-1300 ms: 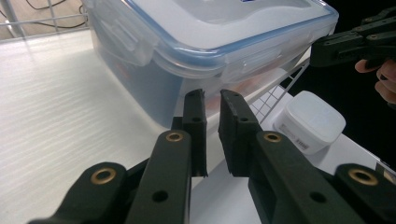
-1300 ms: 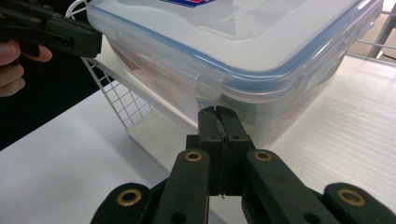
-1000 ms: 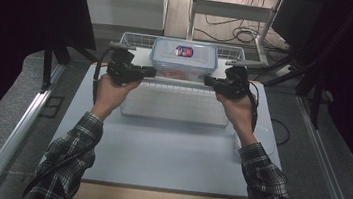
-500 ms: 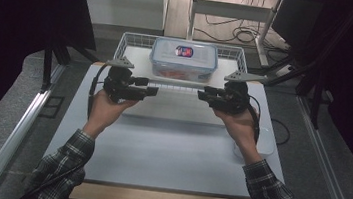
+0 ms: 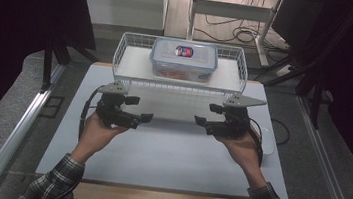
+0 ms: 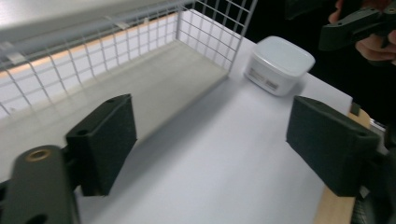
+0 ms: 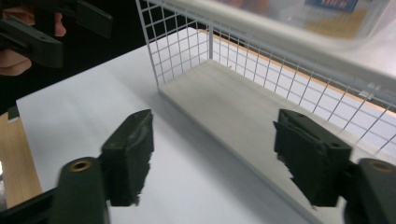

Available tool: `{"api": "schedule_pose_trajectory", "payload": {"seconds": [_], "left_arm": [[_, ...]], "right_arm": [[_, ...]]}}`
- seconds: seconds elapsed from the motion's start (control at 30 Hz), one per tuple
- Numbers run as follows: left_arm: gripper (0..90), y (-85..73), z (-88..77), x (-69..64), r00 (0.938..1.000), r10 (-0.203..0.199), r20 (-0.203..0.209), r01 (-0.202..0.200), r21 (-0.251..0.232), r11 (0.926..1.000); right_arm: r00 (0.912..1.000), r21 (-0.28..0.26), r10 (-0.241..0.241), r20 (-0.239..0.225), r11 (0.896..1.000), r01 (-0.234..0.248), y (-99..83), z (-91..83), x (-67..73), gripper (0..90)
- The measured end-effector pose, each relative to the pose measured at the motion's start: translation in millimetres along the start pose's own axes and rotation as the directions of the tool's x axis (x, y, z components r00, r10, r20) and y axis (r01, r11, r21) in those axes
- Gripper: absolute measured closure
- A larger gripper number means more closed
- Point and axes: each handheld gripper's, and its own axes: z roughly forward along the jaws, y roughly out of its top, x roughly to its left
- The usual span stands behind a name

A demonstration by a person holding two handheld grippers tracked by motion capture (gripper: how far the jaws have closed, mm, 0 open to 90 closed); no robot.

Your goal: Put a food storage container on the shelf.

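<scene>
Now that both hands have drawn back toward the table's [image 5: 167, 164] near edge, left gripper [image 5: 139, 109] and right gripper [image 5: 208, 115], fingers just spread and empty, leave the lidded container [image 5: 184, 60] delivered on the wire rack [image 5: 129, 54] at the far edge.

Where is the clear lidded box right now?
In the high view the clear lidded box sits on the white wire rack's upper shelf, at the table's far middle, beyond both grippers.
</scene>
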Motion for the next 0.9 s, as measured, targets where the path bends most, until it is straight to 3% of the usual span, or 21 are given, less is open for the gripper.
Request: {"api": "schedule_pose_trajectory", "payload": {"seconds": [0.33, 0.4, 0.9], "left_arm": [[6.9, -31.9, 1.4, -23.2, 0.9977, 0.061, -0.030, -0.060, 0.042, 0.9973], [5.3, -40.2, 3.6, -27.5, 0.9975, 0.067, -0.020, -0.066, 0.048, 0.9967], [2.6, -96.9, 7.0, -37.7, 0.9990, 0.030, -0.031, -0.030, 0.016, 0.9994]], "right_arm": [[0.9997, 0.011, -0.025, 0.006, 1.000, 0.025, -29.4, -3.2, 9.9, 12.0], [0.9997, 0.007, -0.023, 0.001, 1.000, 0.023, -35.4, -3.9, 11.3, 10.3], [0.9995, 0.025, 0.024, -0.018, 0.999, -0.024, -82.8, -7.6, 21.4, 4.6]]}}
